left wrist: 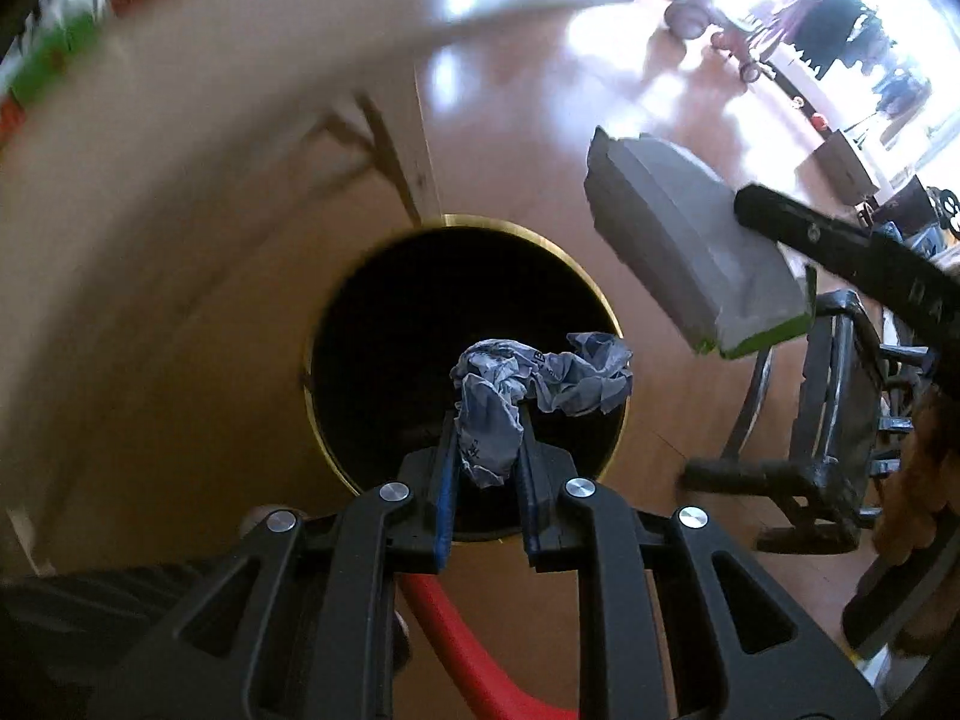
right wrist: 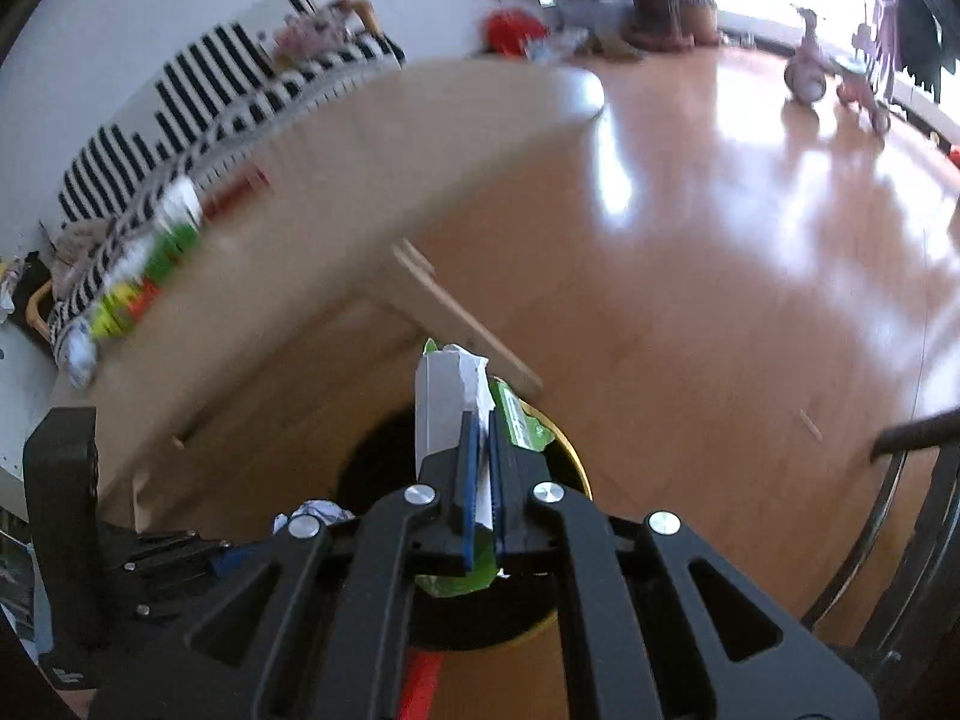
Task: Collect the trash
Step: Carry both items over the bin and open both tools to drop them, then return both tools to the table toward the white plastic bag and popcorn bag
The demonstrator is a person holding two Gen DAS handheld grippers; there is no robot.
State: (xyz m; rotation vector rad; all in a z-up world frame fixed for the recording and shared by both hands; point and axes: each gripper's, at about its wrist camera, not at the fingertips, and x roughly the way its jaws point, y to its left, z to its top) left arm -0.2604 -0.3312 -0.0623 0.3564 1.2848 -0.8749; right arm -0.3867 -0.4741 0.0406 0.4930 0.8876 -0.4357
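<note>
Below me on the wooden floor (left wrist: 630, 138) sits a black bin (left wrist: 384, 312). My left hand-held gripper (left wrist: 487, 420) points down, pinching crumpled paper (left wrist: 528, 384) over it. My right hand-held gripper (right wrist: 480, 450) pinches a flat carton (right wrist: 447, 402) near the rim.

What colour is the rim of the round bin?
Gold rim on the round black bin; clearest in the left wrist view.

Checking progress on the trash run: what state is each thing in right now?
Left gripper: shut on crumpled wrapper, over the bin.
Right gripper: shut on flattened carton.
Bin: open, upright on the floor, inside too dark to judge.
</note>
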